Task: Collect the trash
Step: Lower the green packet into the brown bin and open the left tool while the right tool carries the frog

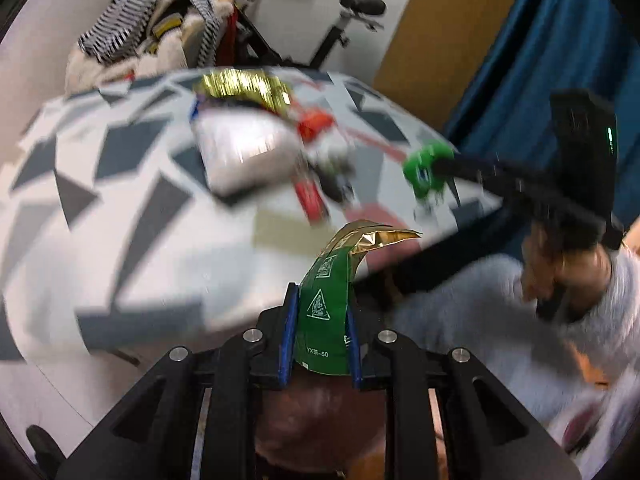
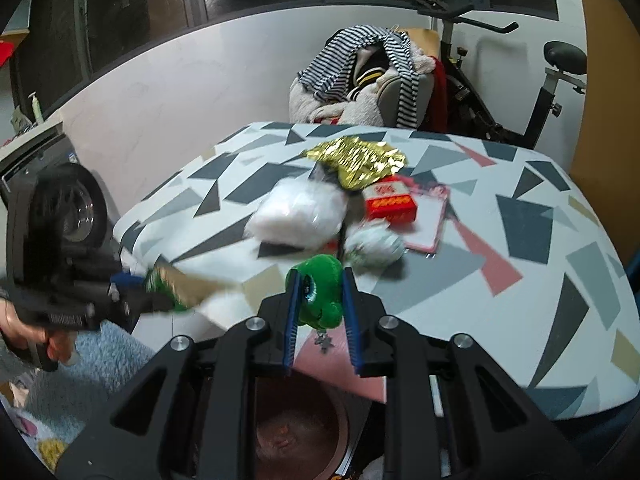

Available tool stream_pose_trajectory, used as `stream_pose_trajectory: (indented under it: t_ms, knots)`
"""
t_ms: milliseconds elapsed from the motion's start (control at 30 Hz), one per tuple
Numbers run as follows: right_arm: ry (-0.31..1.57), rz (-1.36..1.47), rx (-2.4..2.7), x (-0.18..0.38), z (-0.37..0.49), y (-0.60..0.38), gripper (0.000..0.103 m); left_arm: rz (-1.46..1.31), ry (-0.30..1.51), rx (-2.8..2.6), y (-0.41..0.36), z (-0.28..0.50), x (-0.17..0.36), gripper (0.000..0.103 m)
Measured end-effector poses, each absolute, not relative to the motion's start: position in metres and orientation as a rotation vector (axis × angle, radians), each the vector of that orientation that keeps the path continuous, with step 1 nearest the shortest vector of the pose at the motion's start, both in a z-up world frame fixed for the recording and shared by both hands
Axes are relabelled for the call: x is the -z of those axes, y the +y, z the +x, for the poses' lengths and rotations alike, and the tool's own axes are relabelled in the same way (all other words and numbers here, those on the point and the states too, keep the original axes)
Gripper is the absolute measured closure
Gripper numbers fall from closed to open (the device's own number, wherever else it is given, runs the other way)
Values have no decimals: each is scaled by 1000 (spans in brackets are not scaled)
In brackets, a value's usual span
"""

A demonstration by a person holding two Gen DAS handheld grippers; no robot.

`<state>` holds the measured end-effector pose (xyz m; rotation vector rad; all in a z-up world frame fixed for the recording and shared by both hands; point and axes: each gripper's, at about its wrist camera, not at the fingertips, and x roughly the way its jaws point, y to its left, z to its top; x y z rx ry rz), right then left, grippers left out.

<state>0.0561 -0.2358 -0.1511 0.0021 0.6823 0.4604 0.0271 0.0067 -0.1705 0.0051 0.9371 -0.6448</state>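
My left gripper (image 1: 321,300) is shut on a green and gold foil wrapper (image 1: 326,312), held above a brown bin (image 1: 320,420) at the table's near edge. My right gripper (image 2: 319,280) is shut on a green plush toy (image 2: 320,292) with a small metal charm hanging below it; it shows in the left wrist view (image 1: 424,172) too. A brown bin (image 2: 296,428) lies under it. On the patterned table (image 2: 520,240) lie a gold foil bag (image 2: 356,160), a white plastic bag (image 2: 300,212), a red box (image 2: 390,202) and a crumpled white wrapper (image 2: 374,246).
A chair piled with striped clothes (image 2: 360,76) and an exercise bike (image 2: 520,80) stand behind the table. A washing machine (image 2: 80,208) is at the left. A pink card (image 2: 428,220) lies by the red box. A blue curtain (image 1: 560,60) hangs right.
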Motion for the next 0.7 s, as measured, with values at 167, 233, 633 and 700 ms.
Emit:
stream_pose_trajectory:
  t_ms: [167, 233, 633, 700]
  knots:
    - [710, -3, -475, 168, 40, -227, 80, 57, 1033, 645, 5, 9, 221, 82]
    - [725, 2, -475, 175, 37, -225, 80, 82, 1077, 644, 1, 8, 239, 82]
    - [765, 52, -467, 200, 37, -233, 80, 184, 1210, 562, -21, 26, 299, 78]
    - [769, 64, -463, 202, 38, -235, 80, 169, 1195, 554, -21, 30, 297, 55]
